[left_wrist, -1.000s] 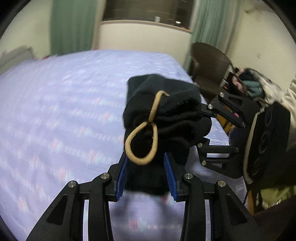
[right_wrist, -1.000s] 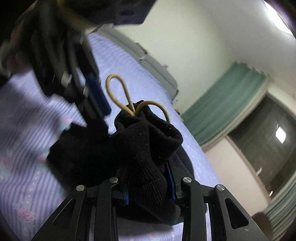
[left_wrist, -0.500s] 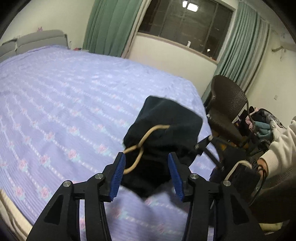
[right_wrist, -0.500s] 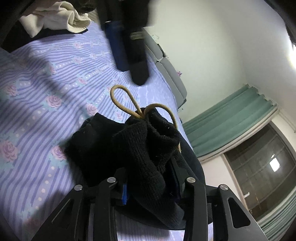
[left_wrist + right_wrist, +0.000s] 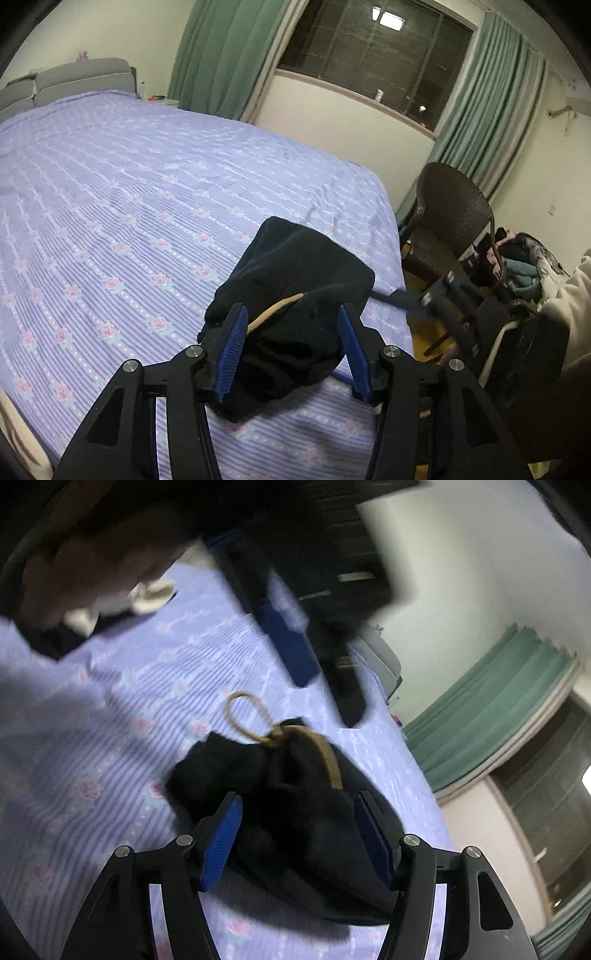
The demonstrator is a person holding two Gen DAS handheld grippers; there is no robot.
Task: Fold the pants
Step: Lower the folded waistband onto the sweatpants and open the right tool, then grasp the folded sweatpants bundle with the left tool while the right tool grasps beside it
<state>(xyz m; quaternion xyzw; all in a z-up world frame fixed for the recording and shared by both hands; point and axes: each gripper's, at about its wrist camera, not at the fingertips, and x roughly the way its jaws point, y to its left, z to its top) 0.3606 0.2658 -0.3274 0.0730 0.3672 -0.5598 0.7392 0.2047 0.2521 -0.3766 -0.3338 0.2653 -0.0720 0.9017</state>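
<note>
- Between my left fingers (image 5: 293,350) the black pants (image 5: 295,295) lie bundled on the bed (image 5: 129,192), near its foot-end corner; the blue pads stand spread on either side of the cloth with visible gaps, so that grip is released.
- A second ago these same fingers were clenched on the bundle and held it up off the sheet; half a second ago they had already parted, and now they are wider still, with the cloth settled.
- My right fingers (image 5: 295,843) have let go as well: they pinched the thick black fabric half a second ago, and now the pads sit apart, clear of the pants (image 5: 295,812) on both sides.
- The tan drawstring (image 5: 251,720) loops out past the far side of the bundle onto the sheet, beyond my right fingers, much where it lay before.
- Ahead of my right fingers the left gripper shows only as a blur, so I judge it is moving away.
- With both grips released and the compact bundle resting on the bed, I take the fold as done or nearly so; what remains, if anything, is tidying the loose drawstring.
</note>
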